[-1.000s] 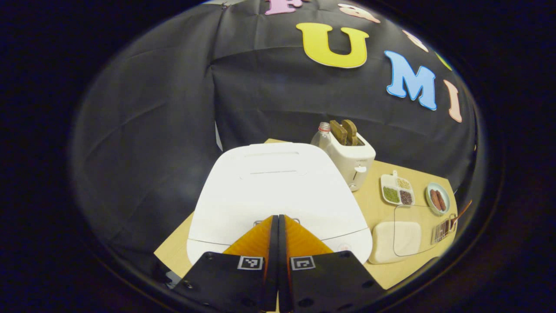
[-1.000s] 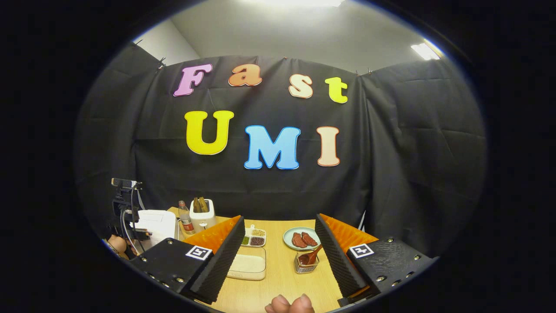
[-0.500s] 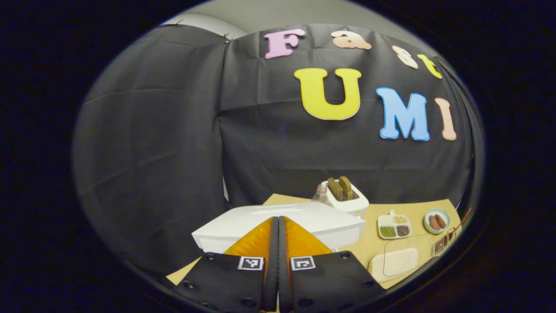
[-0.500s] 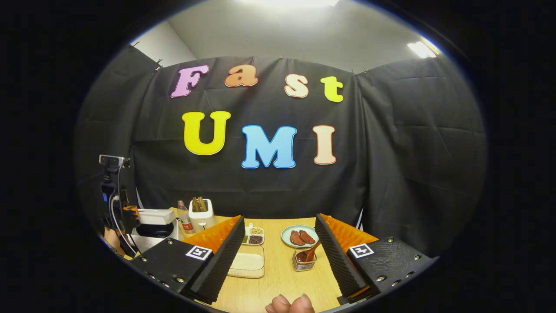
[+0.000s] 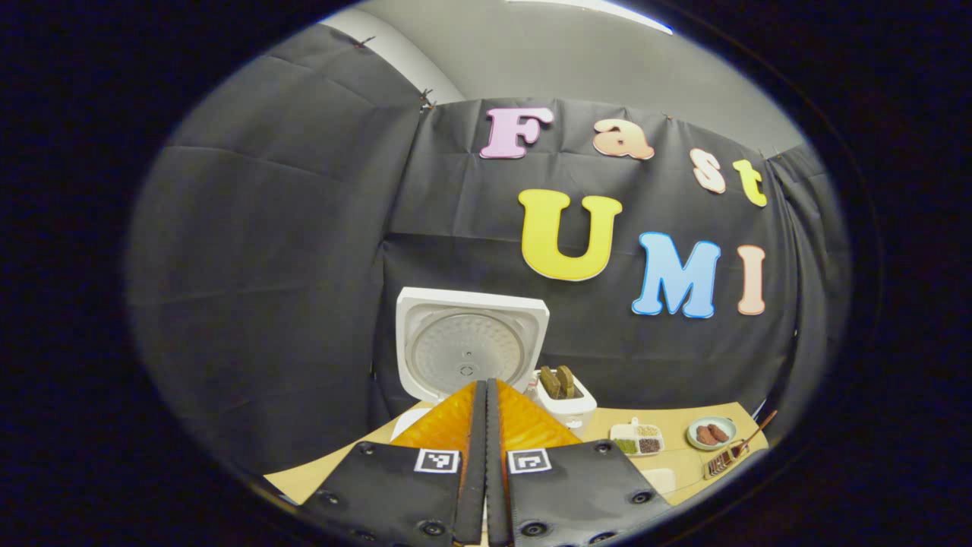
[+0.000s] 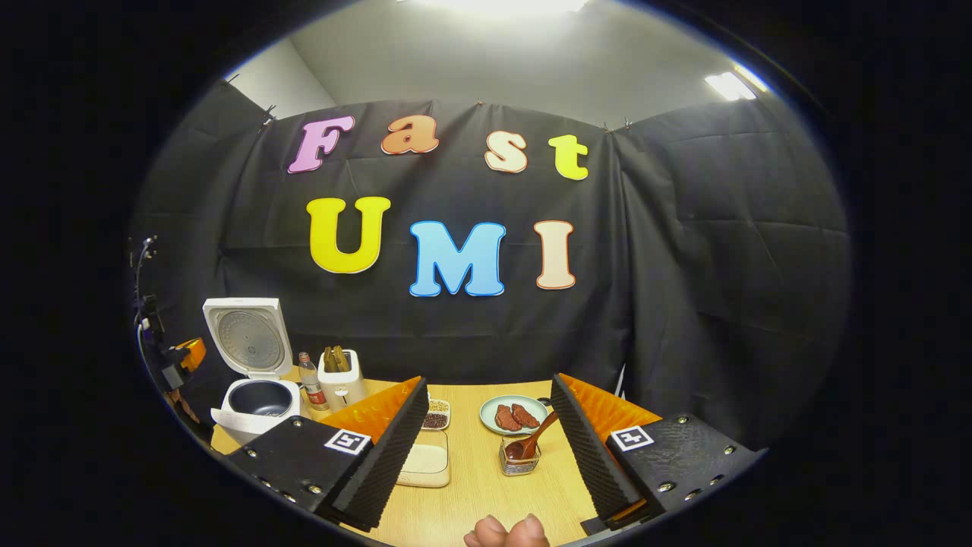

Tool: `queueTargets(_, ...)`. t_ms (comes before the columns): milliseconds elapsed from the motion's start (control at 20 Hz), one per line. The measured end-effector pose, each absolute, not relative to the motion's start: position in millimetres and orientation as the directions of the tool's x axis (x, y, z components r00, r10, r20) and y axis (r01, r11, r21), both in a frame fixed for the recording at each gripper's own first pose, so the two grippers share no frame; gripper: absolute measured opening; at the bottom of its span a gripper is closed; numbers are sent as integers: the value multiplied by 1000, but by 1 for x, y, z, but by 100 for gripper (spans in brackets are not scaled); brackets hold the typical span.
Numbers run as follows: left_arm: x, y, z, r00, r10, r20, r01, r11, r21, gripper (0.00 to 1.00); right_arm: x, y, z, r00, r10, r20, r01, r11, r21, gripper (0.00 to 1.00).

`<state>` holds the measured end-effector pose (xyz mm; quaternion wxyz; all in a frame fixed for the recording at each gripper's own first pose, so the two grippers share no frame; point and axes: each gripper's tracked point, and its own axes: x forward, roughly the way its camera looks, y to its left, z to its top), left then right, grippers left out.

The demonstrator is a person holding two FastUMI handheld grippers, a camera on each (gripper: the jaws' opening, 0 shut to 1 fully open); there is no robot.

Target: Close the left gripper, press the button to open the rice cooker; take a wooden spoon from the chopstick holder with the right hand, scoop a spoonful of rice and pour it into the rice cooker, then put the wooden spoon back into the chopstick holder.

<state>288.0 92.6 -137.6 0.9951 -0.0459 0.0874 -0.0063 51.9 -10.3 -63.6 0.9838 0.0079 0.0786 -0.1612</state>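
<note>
In the left gripper view, the left gripper (image 5: 487,395) has its fingers pressed together, masking the rice cooker (image 5: 468,352) body; its lid stands raised, toaster (image 5: 563,393) beside.

In the right gripper view, the right gripper (image 6: 486,410) fingers are spread apart, framing the wooden spoon (image 6: 534,441) in the chopstick holder (image 6: 519,460); a rice container (image 6: 425,463) lies near on the bench (image 6: 486,494).

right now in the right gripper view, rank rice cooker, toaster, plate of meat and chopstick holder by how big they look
1. rice cooker, lid up
2. toaster
3. plate of meat, close to the toaster, so unsure
4. chopstick holder, smallest though nearest
</note>
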Motion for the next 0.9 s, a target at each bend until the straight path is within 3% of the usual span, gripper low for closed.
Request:
queueTargets(400,239,65,-116,982,-77,-175,59,993,-105,9,89,-75,-136,921,-280,-269,301,953,37,99)
queueTargets(450,232,57,-113,981,-81,-177,63,992,-107,2,95,-83,-147,920,-269,-285,292,956,41,99)
queueTargets(500,222,49,-112,979,-85,-184,67,993,-101,2,102,-92,-162,916,-257,-309,285,957,47,99)
queueTargets(550,212,40,-112,976,-90,-196,73,993,-91,12,108,-101,-175,912,-247,-329,280,958,57,99)
queueTargets(600,202,33,-111,975,-90,-203,76,994,-75,6,115,-111,-186,911,-235,-340,274,959,71,99)
queueTargets(700,186,19,-110,974,-73,-216,67,997,-38,23,132,-130,-213,905,-217,-366,268,959,91,99)
queueTargets(750,178,11,-110,971,-69,-227,65,998,-28,14,139,-138,-226,901,-209,-379,265,959,102,99)
queueTargets(900,159,-10,-106,972,-56,-227,60,998,14,22,158,-162,-262,894,-195,-403,262,958,118,99)
